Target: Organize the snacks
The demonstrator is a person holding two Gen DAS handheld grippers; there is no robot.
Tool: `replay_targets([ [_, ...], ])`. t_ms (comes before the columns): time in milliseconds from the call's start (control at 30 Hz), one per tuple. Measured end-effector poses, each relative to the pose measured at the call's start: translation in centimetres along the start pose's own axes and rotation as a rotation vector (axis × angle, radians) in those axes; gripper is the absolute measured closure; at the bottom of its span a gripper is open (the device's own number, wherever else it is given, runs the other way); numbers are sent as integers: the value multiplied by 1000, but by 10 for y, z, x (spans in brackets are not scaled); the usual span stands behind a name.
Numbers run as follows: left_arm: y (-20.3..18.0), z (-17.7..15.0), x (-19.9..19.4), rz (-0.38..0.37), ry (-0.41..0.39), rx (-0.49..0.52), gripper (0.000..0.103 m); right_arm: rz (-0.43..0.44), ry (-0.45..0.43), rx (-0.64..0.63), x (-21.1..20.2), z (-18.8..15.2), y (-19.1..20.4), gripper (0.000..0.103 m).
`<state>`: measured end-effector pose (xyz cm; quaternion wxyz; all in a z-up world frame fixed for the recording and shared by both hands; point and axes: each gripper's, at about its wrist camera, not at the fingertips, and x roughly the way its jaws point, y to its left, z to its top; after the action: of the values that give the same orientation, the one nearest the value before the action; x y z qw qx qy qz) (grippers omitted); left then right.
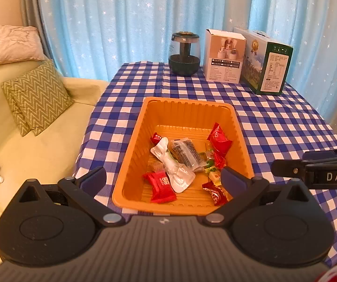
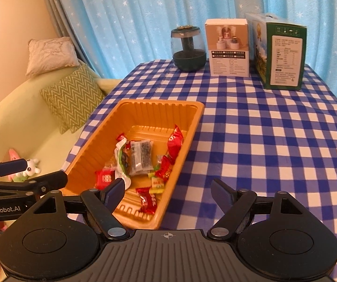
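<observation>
Left hand-held gripper [image 1: 162, 178] spread wide, empty, hovering over the near end of the orange tray [image 1: 131, 145]. Right hand-held gripper [image 2: 168, 191] likewise spread and empty, over the tray's near right corner and the checked cloth beside it. Inside the tray, heaped toward its near half: a white foil pouch [image 1: 173, 166] lying across a clear packet with dark print [image 1: 187, 152], a red square sachet [image 1: 160, 186] at near left, a large red wrapped sweet [image 1: 220, 141] against the right wall, a small red packet [image 1: 156, 138] at far left, a red-and-silver sweet [image 1: 215, 193] at near right, green and yellow candies [image 1: 212, 164] between. Far half of the tray bare. Tray on the blue-and-white checked bench [image 2: 262, 141], left of its middle. At the bench's far edge, in a row from left to right: dark green glass jar [image 2: 188, 49], white carton [image 2: 228, 49], green box [image 2: 283, 54]. Left of the bench, a pale sofa [image 1: 27, 152] with a zigzag cushion [image 1: 37, 96].
</observation>
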<state>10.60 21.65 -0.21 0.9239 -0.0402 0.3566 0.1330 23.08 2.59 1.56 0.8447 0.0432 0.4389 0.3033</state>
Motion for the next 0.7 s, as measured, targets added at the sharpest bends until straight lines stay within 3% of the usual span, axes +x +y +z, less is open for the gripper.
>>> replay_targets([
  [267, -6, -10, -38, -7, 7, -66, 0, -26, -43, -1, -43, -18, 3, 23],
  [700, -23, -40, -92, -20, 8, -71, 0, -60, -59, -21, -103, -59, 4, 23],
])
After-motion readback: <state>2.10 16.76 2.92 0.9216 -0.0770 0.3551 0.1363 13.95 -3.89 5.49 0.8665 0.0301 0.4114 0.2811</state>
